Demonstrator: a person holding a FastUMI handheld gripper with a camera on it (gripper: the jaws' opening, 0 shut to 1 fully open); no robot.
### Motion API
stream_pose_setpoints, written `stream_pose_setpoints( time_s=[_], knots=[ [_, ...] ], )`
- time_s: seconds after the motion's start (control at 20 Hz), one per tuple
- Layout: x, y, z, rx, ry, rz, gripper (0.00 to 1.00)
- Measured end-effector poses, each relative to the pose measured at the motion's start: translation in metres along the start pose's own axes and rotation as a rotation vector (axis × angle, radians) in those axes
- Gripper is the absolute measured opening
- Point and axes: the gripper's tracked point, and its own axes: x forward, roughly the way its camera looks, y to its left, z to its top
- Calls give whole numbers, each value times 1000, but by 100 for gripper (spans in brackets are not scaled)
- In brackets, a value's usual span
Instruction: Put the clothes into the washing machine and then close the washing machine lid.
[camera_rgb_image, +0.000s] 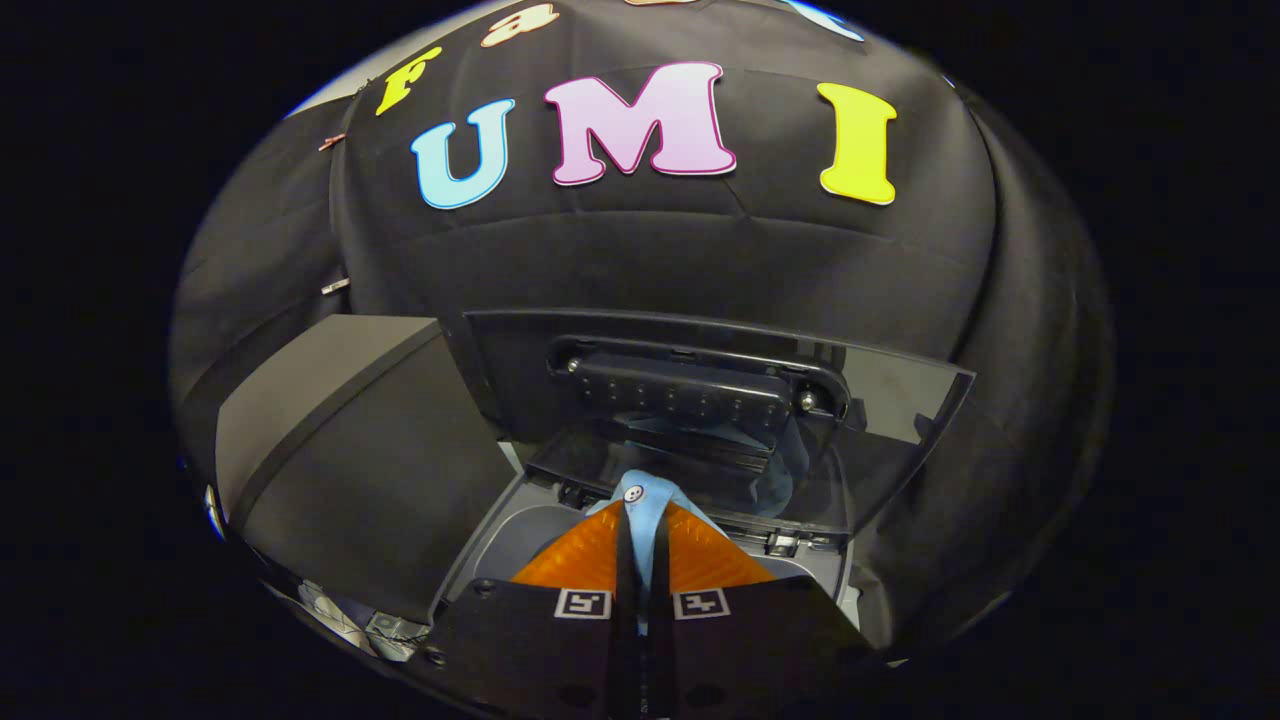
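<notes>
A: Materials and shapes?

B: One gripper (640, 540) is seen, its two fingers (580, 565) drawn almost together, wedge-shaped with ribbed pads; a thin slit is left between them. One piece of light blue cloth, the garment (640, 497), is pinched in that slit. It is soft and smooth, and one small white button is seen at its top, at 12 o'clock from the fingertips.

A: Washing machine?

B: One washing machine (480, 545) is seen, a top loader with a grey plastic rim. Its opening lies under the fingers and just ahead of them. One lid (900, 400) is raised at 12 o'clock from the fingers, standing roughly upright. It is a glossy, dark, see-through panel with rounded corners. One dark moulded bar is fixed across it, dimpled, with two metal screws at its ends. The blue cloth is reflected faintly in the panel.

A: Where is the garment, exactly?

B: Held above the open mouth of the machine, in front of the lid. Whether any part hangs inside the drum cannot be told.

A: Anything else?

B: One flat grey box-like surface (330, 440), matte, is seen at 9 to 10 o'clock from the fingers, beside the machine.

A: Pose?

B: The gripper is pointed forward and down over the opening, towards the lid.
</notes>
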Motion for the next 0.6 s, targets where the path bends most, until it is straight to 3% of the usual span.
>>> stream_pose_setpoints(
  time_s=[0.3,0.6],
  knots=[
    [19,-14,-20,15,26,-6,8],
    [36,-9,-96,28,212,-11,8]
  ],
)
